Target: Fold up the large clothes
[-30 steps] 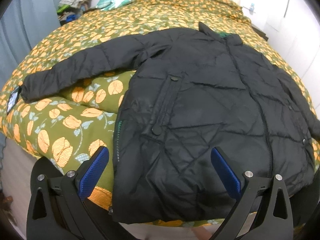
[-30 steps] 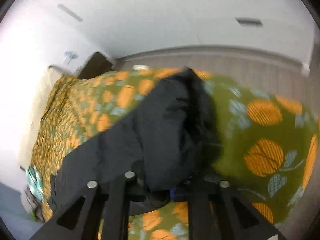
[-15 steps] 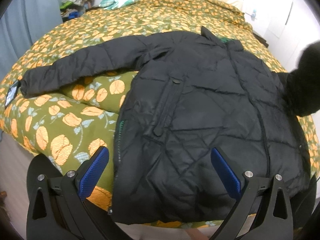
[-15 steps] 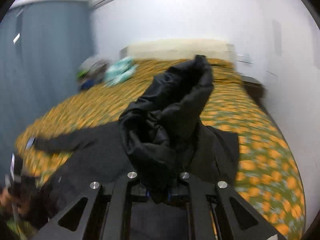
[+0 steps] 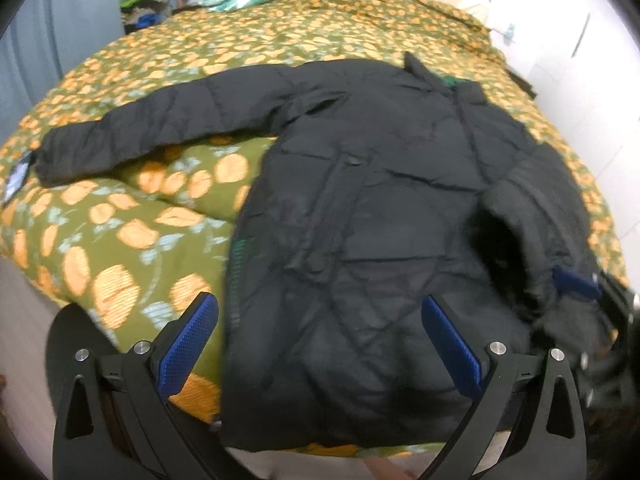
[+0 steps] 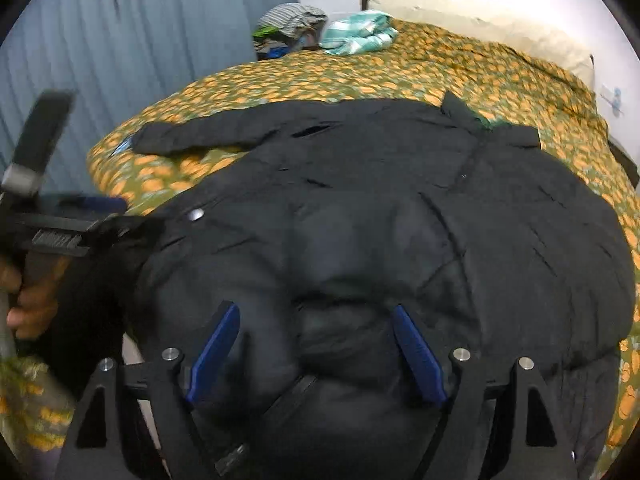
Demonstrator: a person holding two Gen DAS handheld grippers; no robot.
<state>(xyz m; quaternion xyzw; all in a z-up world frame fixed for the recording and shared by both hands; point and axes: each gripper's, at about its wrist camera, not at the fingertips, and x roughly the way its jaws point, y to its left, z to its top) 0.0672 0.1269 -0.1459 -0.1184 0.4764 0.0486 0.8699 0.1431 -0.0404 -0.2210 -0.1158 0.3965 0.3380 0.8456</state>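
Jacket: a black quilted puffer jacket (image 5: 360,208) lies front up on the bed, collar toward the headboard, hem at the bed's near edge.
Sleeve, one side: stretched out flat from the jacket's shoulder across the cover (image 5: 152,132), cuff well apart from the body.
Sleeve, other side: folded in over the jacket's chest (image 6: 360,280), a bunched hump resting on the front panel.
Right tongs: (image 6: 316,356) spread, having just been opening; the blue pads stand on either side of the folded sleeve without pressing it.
Left tongs: (image 5: 320,344) spread wide above the jacket's hem, nothing between the blue pads (image 5: 188,344).
Hand: a person's hand (image 6: 28,296) grips the left tool's handle, beside the jacket's hem corner.
Bed: olive-green cover printed with orange blossoms (image 5: 120,248), under and all around the jacket.
Beyond the jacket: a green-and-white checked cloth (image 6: 356,36) and a heap of mixed clothes (image 6: 288,28) past the collar, near the grey-blue curtain (image 6: 140,28).
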